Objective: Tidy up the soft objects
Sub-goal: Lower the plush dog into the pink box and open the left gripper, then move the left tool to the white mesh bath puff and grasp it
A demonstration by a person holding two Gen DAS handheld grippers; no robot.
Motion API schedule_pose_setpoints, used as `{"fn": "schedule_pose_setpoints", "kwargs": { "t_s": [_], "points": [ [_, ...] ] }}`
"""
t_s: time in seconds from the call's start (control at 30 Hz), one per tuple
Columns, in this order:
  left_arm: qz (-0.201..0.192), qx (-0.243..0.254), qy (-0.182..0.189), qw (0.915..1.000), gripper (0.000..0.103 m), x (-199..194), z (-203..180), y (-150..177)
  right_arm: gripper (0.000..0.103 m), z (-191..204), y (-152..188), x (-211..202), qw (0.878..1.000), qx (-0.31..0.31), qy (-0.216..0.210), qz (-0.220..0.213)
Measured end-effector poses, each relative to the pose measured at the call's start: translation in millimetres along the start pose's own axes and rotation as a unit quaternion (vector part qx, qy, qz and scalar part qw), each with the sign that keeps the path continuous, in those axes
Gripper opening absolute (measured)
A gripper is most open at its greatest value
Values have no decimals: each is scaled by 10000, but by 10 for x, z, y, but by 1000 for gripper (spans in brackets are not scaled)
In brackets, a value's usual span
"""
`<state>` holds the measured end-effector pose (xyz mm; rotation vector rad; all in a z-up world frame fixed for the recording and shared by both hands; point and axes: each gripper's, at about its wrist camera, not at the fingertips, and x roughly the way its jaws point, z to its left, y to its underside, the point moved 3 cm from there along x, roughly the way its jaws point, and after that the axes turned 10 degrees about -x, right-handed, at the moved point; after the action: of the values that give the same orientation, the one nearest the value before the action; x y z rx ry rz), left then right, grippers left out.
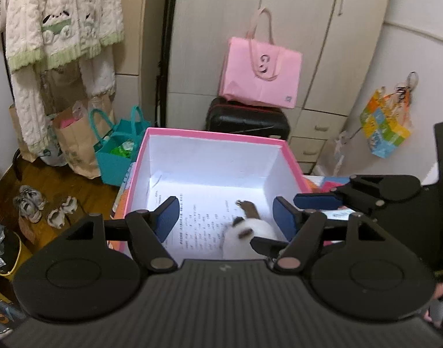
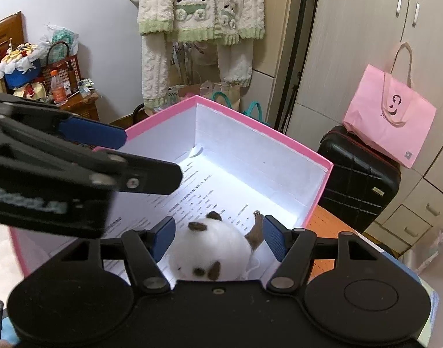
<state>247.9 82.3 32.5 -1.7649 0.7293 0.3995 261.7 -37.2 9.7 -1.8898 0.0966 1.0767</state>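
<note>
A pink box (image 1: 212, 134) with white inner walls stands open; it also shows in the right wrist view (image 2: 279, 137). A printed paper sheet (image 1: 198, 223) lines its floor. A white plush toy with brown patches (image 2: 212, 249) lies on that sheet inside the box; it looks blurred in the left wrist view (image 1: 249, 235). My right gripper (image 2: 220, 239) is open, its blue pads on either side of the plush without touching it. My left gripper (image 1: 225, 217) is open and empty above the box. It also shows in the right wrist view (image 2: 94, 133).
A black suitcase (image 1: 247, 119) with a pink tote bag (image 1: 260, 72) on it stands behind the box. Teal and paper bags (image 1: 117, 145) sit on the wooden floor at left, with shoes (image 1: 33, 203). A fleece garment (image 2: 201, 8) hangs on the wall.
</note>
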Motion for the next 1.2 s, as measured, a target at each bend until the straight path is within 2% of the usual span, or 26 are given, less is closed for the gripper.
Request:
{"fn": "schedule_pose_setpoints", "kwargs": {
  "t_s": [0.23,0.43,0.63,0.73,0.87,1.0,1.2],
  "points": [
    [-77,175,285,9994,71,-369,-82,119,72,119,54,-359,9999,-23,30,-122],
    [-328,544,640,9959,75,-787,-202,289,72,264,196,-721,9985,191,-419,-302],
    [-469,837,920,9911,78,-1057,-319,389,72,371,412,-1096,9977,243,-369,-513],
    [-343,943,1138,9884,78,-1120,-374,473,72,351,570,-1319,9970,334,-205,-669],
    [-124,1187,1440,9823,81,-1114,-519,633,72,296,850,-1614,9954,267,262,-884],
    [85,1388,1636,9767,81,-985,-692,806,72,173,1158,-1766,9926,529,604,-914],
    [229,1681,1748,9699,81,-713,-959,1197,73,-8,1539,-1856,9888,813,837,-933]
  ]
}}
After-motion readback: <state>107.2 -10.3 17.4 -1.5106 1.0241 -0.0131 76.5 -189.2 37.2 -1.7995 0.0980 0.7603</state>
